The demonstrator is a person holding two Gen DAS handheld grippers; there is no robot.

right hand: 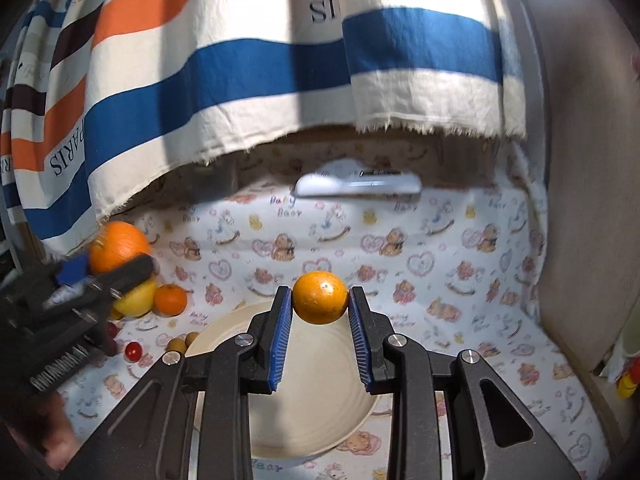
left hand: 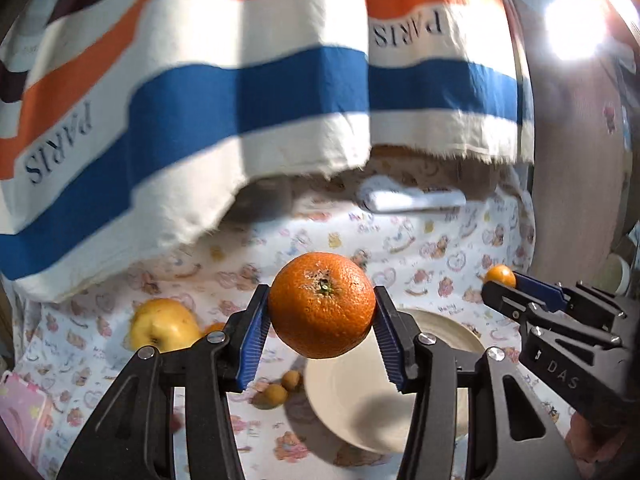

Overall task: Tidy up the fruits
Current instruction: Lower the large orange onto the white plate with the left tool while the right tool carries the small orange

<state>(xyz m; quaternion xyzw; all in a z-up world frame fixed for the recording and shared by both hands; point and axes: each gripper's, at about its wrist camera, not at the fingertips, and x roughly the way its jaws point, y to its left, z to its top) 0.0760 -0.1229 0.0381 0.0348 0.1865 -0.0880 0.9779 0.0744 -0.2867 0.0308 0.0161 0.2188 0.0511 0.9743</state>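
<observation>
My left gripper point(left hand: 322, 312) is shut on a large orange point(left hand: 322, 306) and holds it in the air above the left edge of a cream plate point(left hand: 352, 404). My right gripper point(right hand: 320, 300) is shut on a small orange point(right hand: 320, 297) above the same plate point(right hand: 312, 416). In the left wrist view the right gripper point(left hand: 500, 280) shows at the right with its small orange point(left hand: 500, 276). In the right wrist view the left gripper point(right hand: 116, 264) shows at the left with the large orange point(right hand: 118, 246).
On the bear-print cloth point(right hand: 440, 280) lie a yellow apple point(left hand: 164, 324), a small orange point(right hand: 171, 299), two brown longans point(left hand: 280, 390) and a red cherry tomato point(right hand: 133, 351). A striped towel point(left hand: 200, 100) hangs behind. A white flat object point(right hand: 356, 186) lies at the back.
</observation>
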